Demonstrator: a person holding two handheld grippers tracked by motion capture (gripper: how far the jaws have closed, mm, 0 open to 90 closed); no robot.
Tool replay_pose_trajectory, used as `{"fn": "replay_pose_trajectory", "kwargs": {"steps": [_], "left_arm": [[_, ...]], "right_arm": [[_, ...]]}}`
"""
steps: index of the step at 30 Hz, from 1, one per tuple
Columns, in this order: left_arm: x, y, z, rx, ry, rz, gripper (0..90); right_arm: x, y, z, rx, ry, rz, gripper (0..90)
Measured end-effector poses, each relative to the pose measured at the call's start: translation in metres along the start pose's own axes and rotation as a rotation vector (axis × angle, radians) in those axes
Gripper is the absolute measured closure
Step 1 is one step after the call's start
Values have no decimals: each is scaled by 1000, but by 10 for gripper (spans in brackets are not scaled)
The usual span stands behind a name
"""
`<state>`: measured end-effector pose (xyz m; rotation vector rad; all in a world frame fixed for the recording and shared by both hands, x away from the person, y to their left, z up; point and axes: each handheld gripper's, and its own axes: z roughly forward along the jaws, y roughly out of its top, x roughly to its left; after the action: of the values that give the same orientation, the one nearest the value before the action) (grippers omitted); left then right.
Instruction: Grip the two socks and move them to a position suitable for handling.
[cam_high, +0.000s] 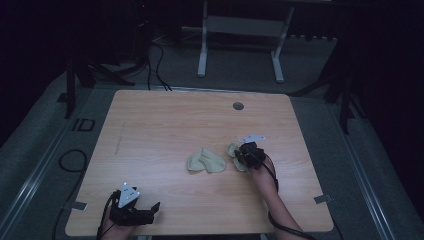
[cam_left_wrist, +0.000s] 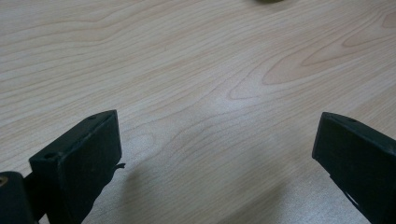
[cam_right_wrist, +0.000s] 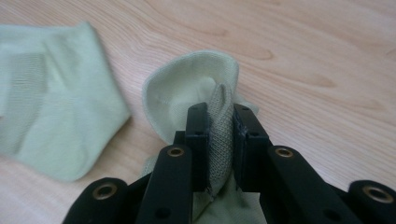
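Two pale green socks lie near the middle of the wooden table. One sock lies flat. The other sock sits just right of it, bunched up, and my right gripper is shut on a fold of its mesh fabric. Both pads press the cloth between them. My left gripper rests low at the table's front left corner, open, with bare wood between its jaws.
A small round grommet sits in the table's far edge. A white desk frame stands on the floor beyond the table. Cables trail over the floor at the left. The surroundings are dark.
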<state>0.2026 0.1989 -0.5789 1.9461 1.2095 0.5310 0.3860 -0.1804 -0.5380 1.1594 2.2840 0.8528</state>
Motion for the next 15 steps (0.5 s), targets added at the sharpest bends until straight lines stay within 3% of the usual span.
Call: {"fn": "replay_pose_trajectory", "kwargs": {"steps": [6, 15], "left_arm": [[0, 0, 0, -3, 0, 2, 12], [-2, 1, -1, -13, -6, -4, 12]], "right_arm": [[5, 1, -32, -31, 38, -7, 784], [28, -19, -84, -107, 91, -32, 784]]}}
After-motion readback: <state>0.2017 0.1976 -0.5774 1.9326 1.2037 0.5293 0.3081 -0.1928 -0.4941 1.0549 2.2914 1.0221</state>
